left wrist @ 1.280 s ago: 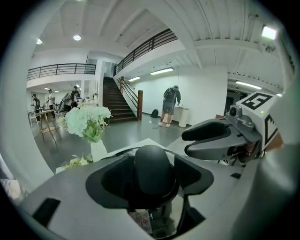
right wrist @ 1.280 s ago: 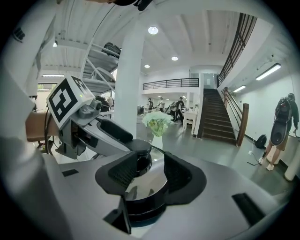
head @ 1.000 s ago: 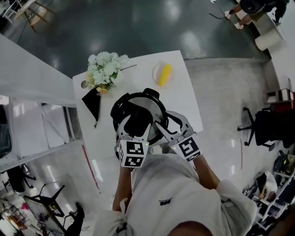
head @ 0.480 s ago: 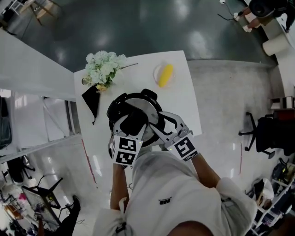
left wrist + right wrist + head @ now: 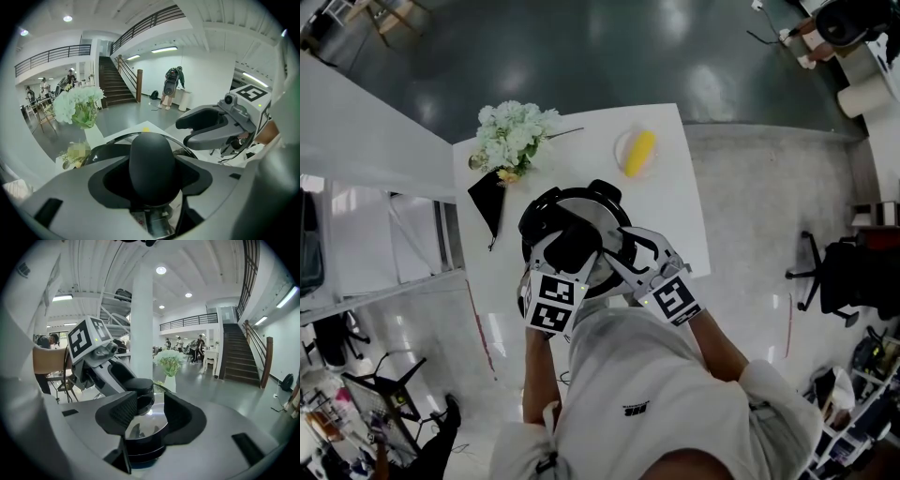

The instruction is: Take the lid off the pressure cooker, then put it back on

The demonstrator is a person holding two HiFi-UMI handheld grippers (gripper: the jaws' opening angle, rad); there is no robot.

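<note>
The left gripper (image 5: 570, 246), jaws just narrowing, clamps the rounded black knob (image 5: 152, 164) of the steel pressure-cooker lid (image 5: 609, 211), likely for lifting. The right gripper (image 5: 623, 258) pinches the black side handle (image 5: 140, 446), apparently to steady the cooker.

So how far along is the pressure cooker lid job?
Nothing done yet: the lid sits on the pressure cooker. In hand: the left gripper has just been closing its jaws on the lid knob; the right gripper straddles a black rim part, grip unclear. Remaining: lift off, put back.
</note>
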